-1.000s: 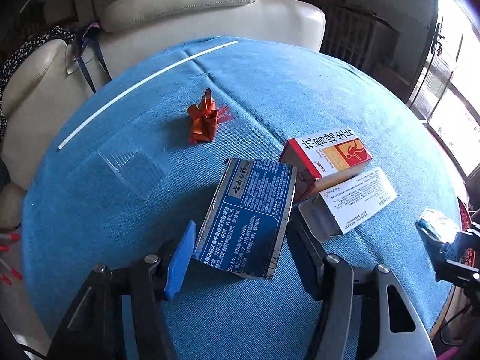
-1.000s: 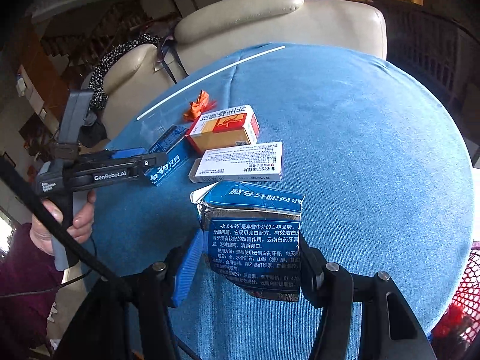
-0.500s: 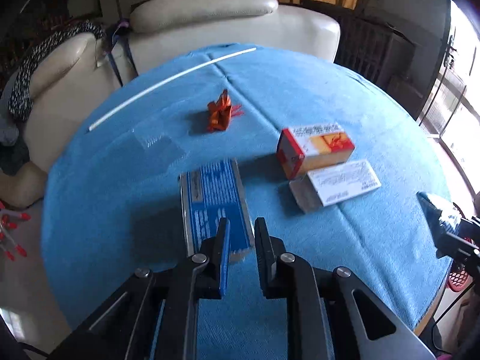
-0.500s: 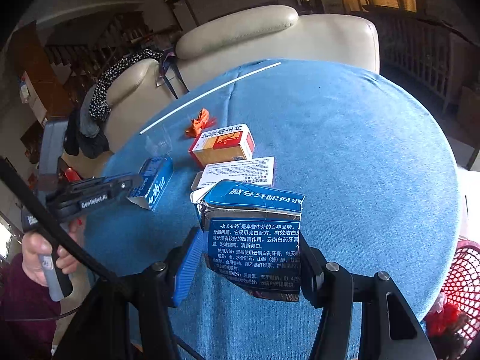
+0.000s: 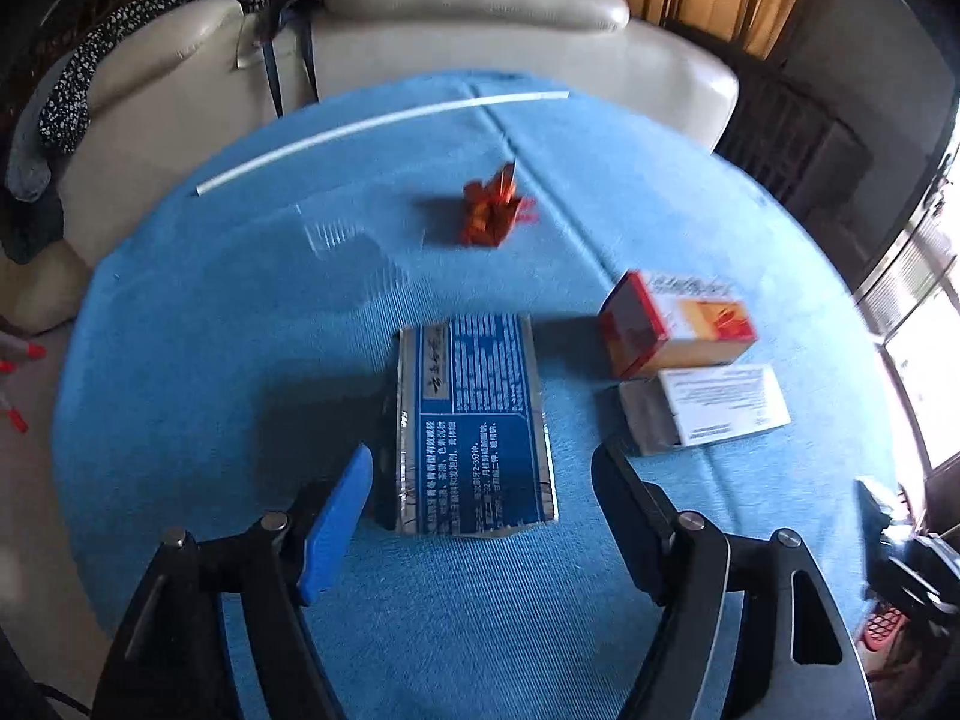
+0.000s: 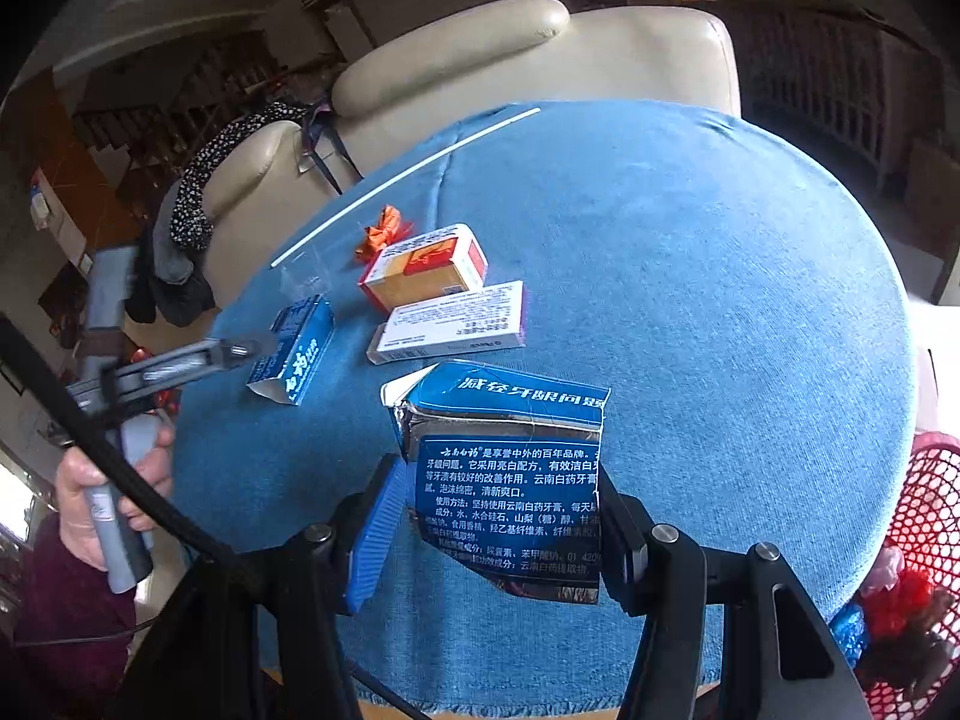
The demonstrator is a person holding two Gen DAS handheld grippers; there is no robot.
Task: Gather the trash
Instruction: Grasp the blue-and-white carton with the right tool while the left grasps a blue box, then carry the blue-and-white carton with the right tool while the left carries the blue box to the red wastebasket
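Your left tool (image 5: 480, 501) has its fingers spread wide apart at the bottom of the left wrist view, with the near end of a flattened blue-and-silver toothpaste carton (image 5: 471, 429) lying between the tips on the round blue cloth-covered surface (image 5: 240, 330). No finger touches the carton. To the right of centre sit a red-and-orange medicine box (image 5: 675, 324) and, just below it, a white printed box (image 5: 708, 411). Toward the upper middle lies a crumpled orange wrapper (image 5: 493, 211), with a thin white stick (image 5: 372, 126) curving above it.

Your right tool (image 6: 493, 531) is clamped on a torn blue-and-silver toothpaste carton piece (image 6: 510, 474), held above the surface at the lower centre of the right wrist view. At the lower right edge stands a red mesh bin (image 6: 927, 510) with rubbish inside. A cream leather sofa (image 6: 480, 54) fills the upper middle. At the left edge, your left hand (image 6: 99, 483) holds the other tool's handle.
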